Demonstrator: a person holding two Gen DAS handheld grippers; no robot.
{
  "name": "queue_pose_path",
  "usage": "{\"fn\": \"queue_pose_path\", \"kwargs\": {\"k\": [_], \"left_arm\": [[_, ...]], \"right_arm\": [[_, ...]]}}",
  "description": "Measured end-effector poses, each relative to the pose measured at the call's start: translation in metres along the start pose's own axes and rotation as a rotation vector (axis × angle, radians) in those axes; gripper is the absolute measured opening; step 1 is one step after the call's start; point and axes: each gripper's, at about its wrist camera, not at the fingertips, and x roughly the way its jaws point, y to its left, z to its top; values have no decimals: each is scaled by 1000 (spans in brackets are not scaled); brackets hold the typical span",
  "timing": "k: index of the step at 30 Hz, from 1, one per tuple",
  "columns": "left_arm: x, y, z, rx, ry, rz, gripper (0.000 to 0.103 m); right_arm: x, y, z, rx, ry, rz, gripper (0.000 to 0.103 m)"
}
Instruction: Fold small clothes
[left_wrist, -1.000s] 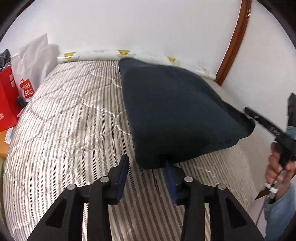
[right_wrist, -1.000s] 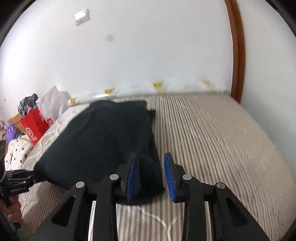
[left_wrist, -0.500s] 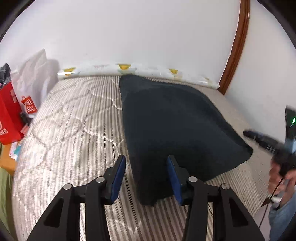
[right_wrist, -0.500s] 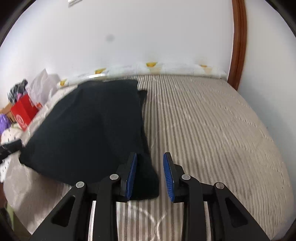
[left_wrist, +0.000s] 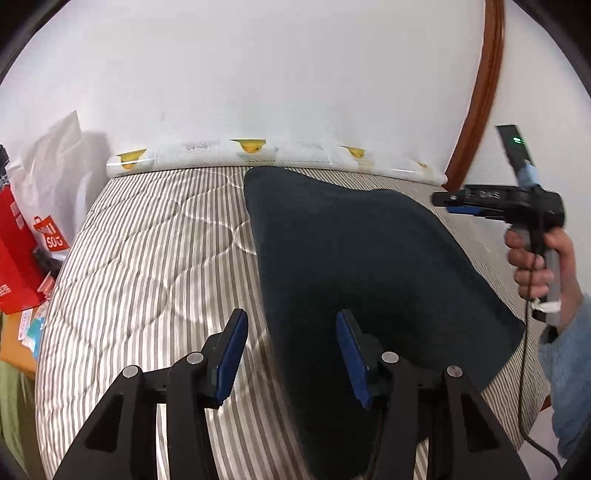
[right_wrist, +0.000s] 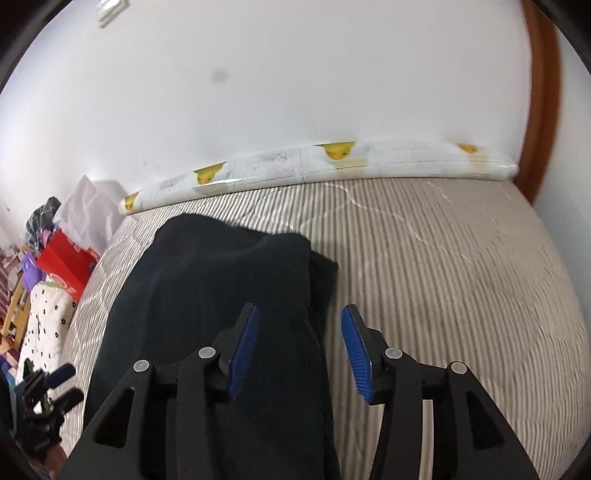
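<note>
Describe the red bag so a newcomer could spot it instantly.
Start at the striped quilted mattress; off its left edge, clutter is piled by the white wall. The glossy red paper shopping bag stands there, beside a crumpled white bag: the only bright red item with white lettering.

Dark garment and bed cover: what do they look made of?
Dark garment: looks like soft matte knit or fleece; dull, faintly fuzzy surface, thick rounded folded edges. The exact fibre is unclear.
Bed cover: quilted woven fabric with a slight sheen; fine stripes, curved stitch lines, glints along seams.
</note>
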Motion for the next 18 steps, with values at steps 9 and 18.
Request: {"fn": "queue_pose_path", "kwargs": {"k": [9,18], "left_arm": [[25,2,2,23,29,-93,47],[29,1,-6,28,59,-126,48]], "right_arm": [[80,-19,38,160,136,98,48],[47,-28,38,73,-110,128,9]]}}
